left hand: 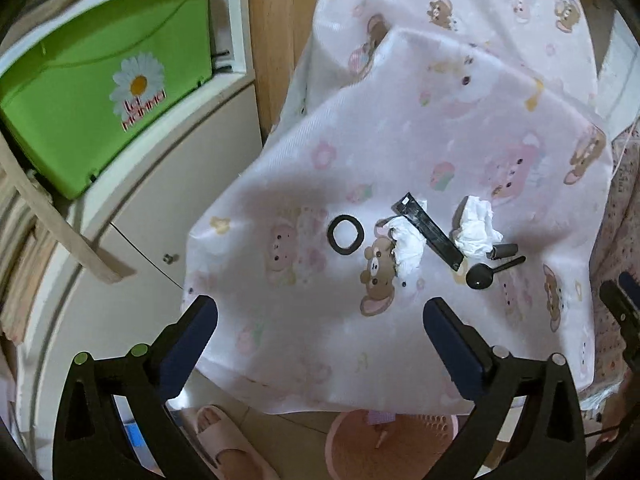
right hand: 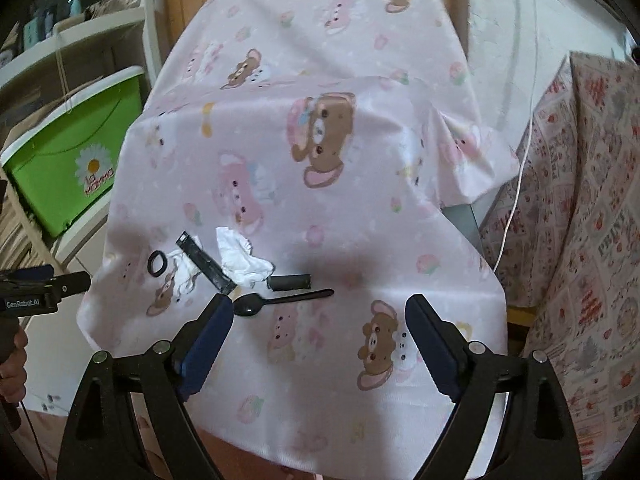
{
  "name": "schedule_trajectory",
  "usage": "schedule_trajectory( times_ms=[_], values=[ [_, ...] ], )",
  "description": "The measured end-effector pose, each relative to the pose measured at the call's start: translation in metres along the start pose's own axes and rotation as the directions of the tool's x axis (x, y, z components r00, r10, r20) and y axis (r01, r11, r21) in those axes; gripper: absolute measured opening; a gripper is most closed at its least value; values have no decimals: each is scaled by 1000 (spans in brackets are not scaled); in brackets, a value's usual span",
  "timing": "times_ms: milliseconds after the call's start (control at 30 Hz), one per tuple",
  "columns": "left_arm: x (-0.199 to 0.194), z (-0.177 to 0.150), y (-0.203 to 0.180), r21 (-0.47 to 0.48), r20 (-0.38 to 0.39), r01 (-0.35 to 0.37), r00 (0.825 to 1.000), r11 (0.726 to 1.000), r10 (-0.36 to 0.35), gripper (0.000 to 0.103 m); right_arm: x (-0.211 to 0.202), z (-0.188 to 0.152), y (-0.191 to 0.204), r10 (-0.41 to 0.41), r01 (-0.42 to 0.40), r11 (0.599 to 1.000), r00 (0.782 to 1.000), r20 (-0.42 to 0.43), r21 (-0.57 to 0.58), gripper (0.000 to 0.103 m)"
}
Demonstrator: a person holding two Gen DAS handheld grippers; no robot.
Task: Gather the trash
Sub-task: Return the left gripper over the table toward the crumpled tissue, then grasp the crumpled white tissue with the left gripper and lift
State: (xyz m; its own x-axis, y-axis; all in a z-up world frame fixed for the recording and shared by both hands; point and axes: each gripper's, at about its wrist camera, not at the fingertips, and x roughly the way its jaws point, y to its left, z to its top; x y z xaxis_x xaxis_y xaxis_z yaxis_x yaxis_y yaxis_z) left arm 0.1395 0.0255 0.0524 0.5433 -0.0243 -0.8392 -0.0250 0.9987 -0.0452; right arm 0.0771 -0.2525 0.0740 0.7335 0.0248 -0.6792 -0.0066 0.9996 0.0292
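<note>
Trash lies on a pink bear-print cloth [left hand: 400,160]: a black ring [left hand: 345,235], two crumpled white tissues [left hand: 408,246] [left hand: 476,226], a black flat strip [left hand: 430,230], a small dark tube [left hand: 502,251] and a black plastic spoon [left hand: 490,272]. The right wrist view shows the same ring [right hand: 159,263], strip [right hand: 208,264], tissue [right hand: 242,258], tube [right hand: 289,282] and spoon [right hand: 276,303]. My left gripper [left hand: 320,320] is open and empty, near the cloth's front edge below the ring. My right gripper [right hand: 319,320] is open and empty, just in front of the spoon.
A green bin with a daisy [left hand: 104,92] stands on a white shelf at left. A pink basket [left hand: 392,444] and a slippered foot [left hand: 224,436] are on the floor below the cloth. A red-print cloth [right hand: 580,240] covers furniture at right.
</note>
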Motion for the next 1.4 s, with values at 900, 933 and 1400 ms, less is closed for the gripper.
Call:
schedule_trajectory(
  times_ms=[900,933,1400],
  values=[
    [70,6,-51,49,-88,107,991,993,-102,72,51,-5,-11,-105,103,993,994,-37,-62,89],
    [72,7,-55,51,-90,110,990,993,-105,69,52,-5,-11,-101,99,993,994,-41,-57,89],
    [100,21,-68,60,-145,134,982,989,-124,54,65,-5,-19,-99,96,995,991,-94,-30,89]
  ],
)
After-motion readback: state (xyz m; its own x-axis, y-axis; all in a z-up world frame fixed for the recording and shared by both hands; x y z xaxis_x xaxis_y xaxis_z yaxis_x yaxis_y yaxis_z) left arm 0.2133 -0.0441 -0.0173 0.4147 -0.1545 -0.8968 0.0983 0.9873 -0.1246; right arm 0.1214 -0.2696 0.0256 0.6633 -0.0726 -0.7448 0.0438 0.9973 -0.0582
